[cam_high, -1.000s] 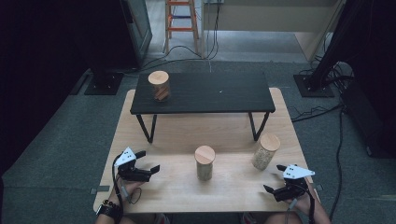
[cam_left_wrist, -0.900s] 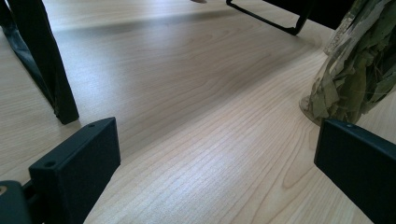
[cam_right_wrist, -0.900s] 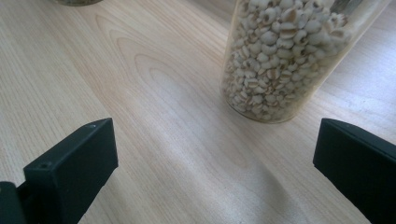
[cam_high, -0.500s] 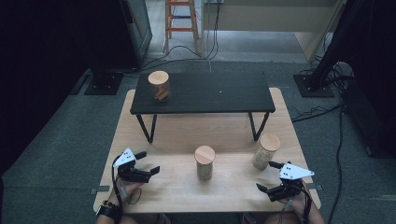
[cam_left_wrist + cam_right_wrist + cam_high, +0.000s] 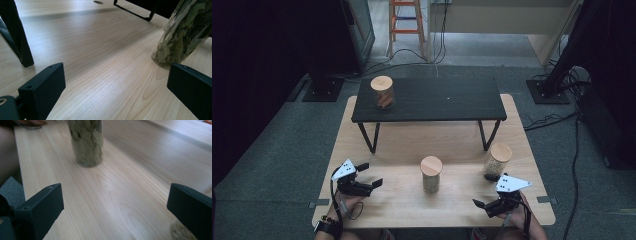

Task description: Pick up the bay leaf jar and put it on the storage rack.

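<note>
Three wood-lidded glass jars are in the high view. A jar of bay leaves (image 5: 431, 174) stands mid-table, a grain jar (image 5: 497, 160) to its right, and a third jar (image 5: 382, 92) on the black raised shelf (image 5: 447, 100). My left gripper (image 5: 371, 175) sits open at the table's front left, aimed right. In the left gripper view the bay-leaf jar (image 5: 182, 37) rises just beyond the right jaw. My right gripper (image 5: 483, 190) is open at the front right. Its own view faces the bay-leaf jar (image 5: 87, 142), well ahead of the jaws, and both grippers are empty.
The light wooden table (image 5: 402, 205) carries the shelf on thin black legs (image 5: 17, 37). The grain jar's base (image 5: 182, 231) shows by my right jaw. Cables, a ladder (image 5: 404, 20) and dark stands lie on the floor beyond.
My right gripper has shifted left along the front edge, toward the bay-leaf jar. The left gripper and the jars have stayed put.
</note>
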